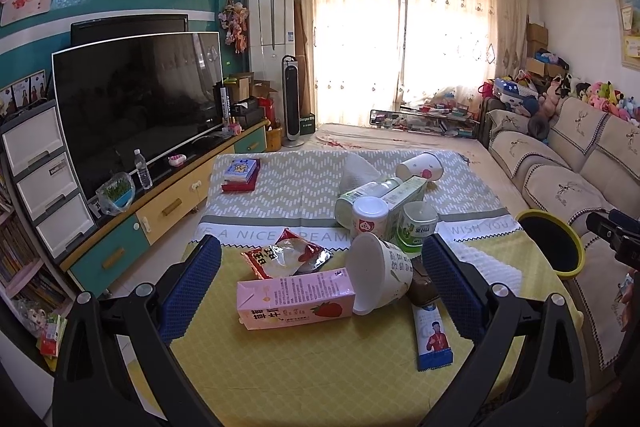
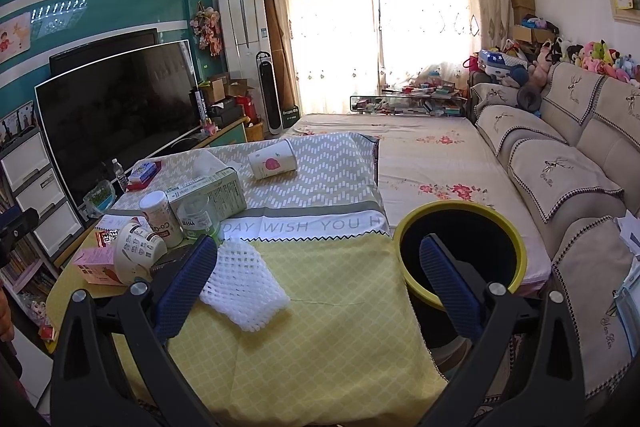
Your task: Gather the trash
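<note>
Here, both claws hang spread and empty above a bench (image 1: 304,379) draped in yellow cloth. The left claw (image 1: 320,275), blue pads wide apart, frames the trash heap at centre frame in its view. Lowest lies a pink carton (image 1: 294,301) on its side, touching a white bowl (image 1: 380,273) tipped over with its mouth toward the lens. Behind the carton sits a crumpled red wrapper (image 1: 286,255). A blue sachet (image 1: 434,337) lies flat at lower right, just beside the right-hand pad. Behind the bowl cluster a can (image 1: 370,217), a green cup (image 1: 418,227), a green box (image 1: 406,193) and a bottle (image 1: 360,195) on its side; farther back a paper cup (image 1: 420,166) lies tipped over on the grey-patterned cloth. A red-and-blue box (image 1: 240,174) rests well apart at upper left of the bench.

The right claw (image 2: 318,275), likewise open, hovers near the bench's right edge. A white foam net (image 2: 244,285) lies just beside its left pad. The bin (image 2: 460,215), yellow-rimmed with a black inside, stands off the bench's right edge at centre right of this view, behind the right pad. The heap appears at left centre there. A TV (image 1: 136,99) fills the left of the frame, and a sofa (image 2: 560,167) the right.
</note>
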